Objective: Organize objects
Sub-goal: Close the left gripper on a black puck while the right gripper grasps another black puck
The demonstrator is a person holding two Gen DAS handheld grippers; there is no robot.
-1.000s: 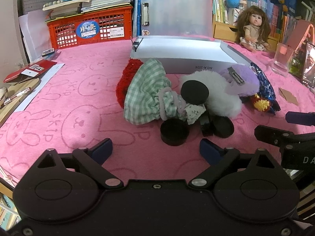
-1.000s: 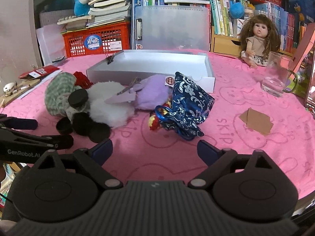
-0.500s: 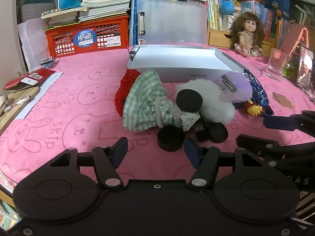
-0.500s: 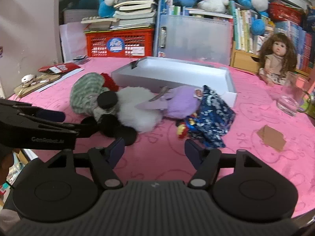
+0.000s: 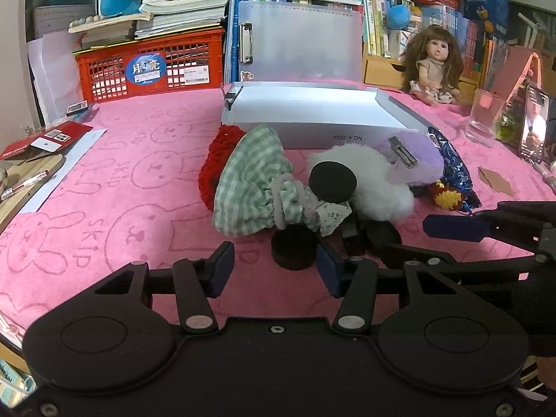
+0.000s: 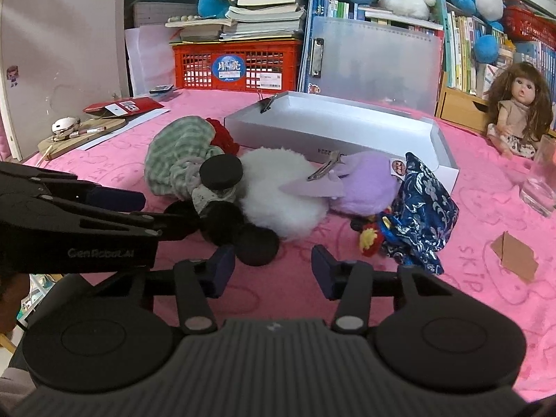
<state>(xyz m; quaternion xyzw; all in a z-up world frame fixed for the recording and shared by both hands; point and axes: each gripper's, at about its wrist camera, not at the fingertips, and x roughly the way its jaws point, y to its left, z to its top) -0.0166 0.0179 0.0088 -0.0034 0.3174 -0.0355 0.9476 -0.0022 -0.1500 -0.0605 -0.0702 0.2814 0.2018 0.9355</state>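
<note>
The left tool point(image 5: 274, 271) hovers low over a bench covered in a pink towel point(image 5: 114, 187). Its blue-padded jaws are closing, now fairly narrow, and nothing is gripped between them. Just beyond the tips, a short black cylinder point(image 5: 293, 252) sits on the towel, next to the right pad but not pressed by it.

The right tool point(image 6: 272, 271) hovers beside it, also over the towel. Its jaws are closing too, at a middling gap, and only bare pink cloth shows between them. A flat black disc point(image 6: 257, 245) lies just ahead of its left pad.

The things to be organized lie in a heap in the middle of the bench, just past both tools. From left to right: a red knitted piece point(image 5: 219, 146) partly under a green checked cloth pouch point(image 5: 253, 180), another black disc point(image 5: 333, 181) propped on top, a white fluffy ball point(image 5: 378, 184), a lilac plush piece point(image 6: 365, 184) with a metal hair clip point(image 6: 325, 170) lying on it, and a dark blue patterned pouch point(image 6: 420, 215) with a small red and yellow trinket point(image 6: 368, 239) beside it.

Directly behind the heap stands an open, shallow white box point(image 6: 333, 125) with a binder clip point(image 6: 266, 102) on one corner.

Further back are a red crate point(image 5: 153, 66) topped with books, a translucent folder point(image 5: 302, 45), a doll point(image 5: 434, 66) and a drinking glass point(image 6: 542, 180) on the right.
</note>
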